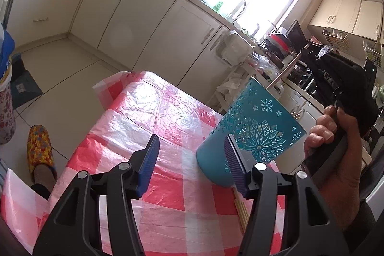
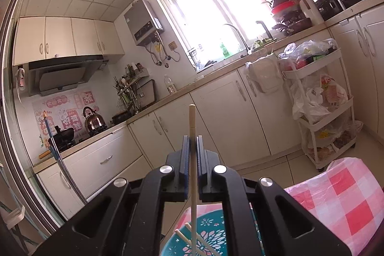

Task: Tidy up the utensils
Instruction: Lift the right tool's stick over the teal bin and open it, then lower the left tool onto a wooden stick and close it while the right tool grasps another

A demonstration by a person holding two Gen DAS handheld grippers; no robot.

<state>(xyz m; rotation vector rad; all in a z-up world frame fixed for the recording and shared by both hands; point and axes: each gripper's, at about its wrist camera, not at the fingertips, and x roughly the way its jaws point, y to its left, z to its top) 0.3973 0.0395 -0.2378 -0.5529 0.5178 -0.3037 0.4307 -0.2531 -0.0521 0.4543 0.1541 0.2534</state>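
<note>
Glossy, crinkled plastic tablecloth (image 1: 168, 112) under the tongs. Teal holder (image 1: 254, 133): smooth, matt, cut-out pattern. Pale wooden chopstick (image 2: 192, 126), matt. Ribbed blue pads (image 1: 150, 160) on black matt plastic.

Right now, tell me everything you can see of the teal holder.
The holder is a teal cylinder, open at the top, its wall cut through with snowflake and flower patterns. It stands on the checked cloth near the table's far corner, beside the left tool, whose open pads do not grip it. Chopsticks already lean inside. The right tool holds another chopstick above its mouth.
</note>
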